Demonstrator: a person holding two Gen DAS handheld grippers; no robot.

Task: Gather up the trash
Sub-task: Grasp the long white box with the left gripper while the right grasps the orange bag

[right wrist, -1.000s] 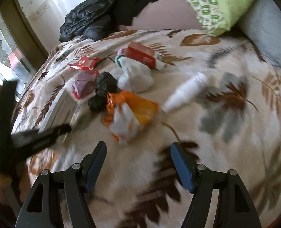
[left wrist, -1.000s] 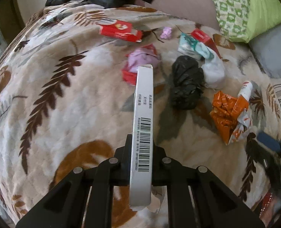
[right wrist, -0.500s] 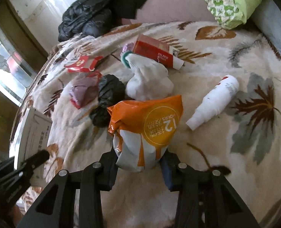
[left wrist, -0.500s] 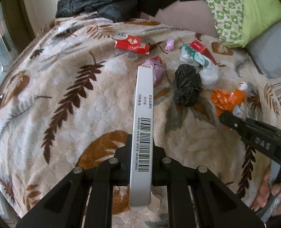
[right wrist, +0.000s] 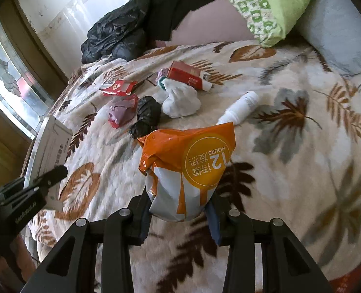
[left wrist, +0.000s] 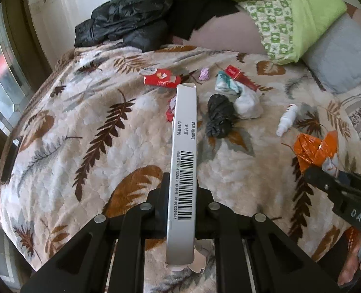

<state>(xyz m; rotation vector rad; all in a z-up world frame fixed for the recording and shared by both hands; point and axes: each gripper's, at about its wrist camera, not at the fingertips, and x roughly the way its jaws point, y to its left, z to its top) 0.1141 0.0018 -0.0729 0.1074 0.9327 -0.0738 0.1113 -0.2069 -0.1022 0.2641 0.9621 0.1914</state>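
My left gripper (left wrist: pixel 181 193) is shut on a flat white carton with a barcode (left wrist: pixel 183 161), held edge-up above the bed. In the right wrist view my right gripper (right wrist: pixel 179 210) is shut on an orange and white foil packet (right wrist: pixel 187 163), lifted off the blanket; the same packet (left wrist: pixel 314 151) shows at the right of the left wrist view. On the blanket lie a black knotted bag (right wrist: pixel 146 116), a white wad (right wrist: pixel 180 101), a white bottle (right wrist: pixel 240 107), a red box (right wrist: pixel 186 74), a red flattened carton (right wrist: pixel 118 88) and a pink and red wrapper (right wrist: pixel 122 112).
A leaf-patterned blanket (right wrist: pixel 290 158) covers the bed. A black jacket (right wrist: pixel 117 34) lies at the far edge, with a green quilt (right wrist: pixel 265 2) and a grey pillow (right wrist: pixel 336 24) at the back right. A window (right wrist: pixel 9 80) stands on the left.
My right gripper closed on the orange packet and lifted it off the blanket. My left gripper rose and drew back with the white carton, so more of the bed shows.
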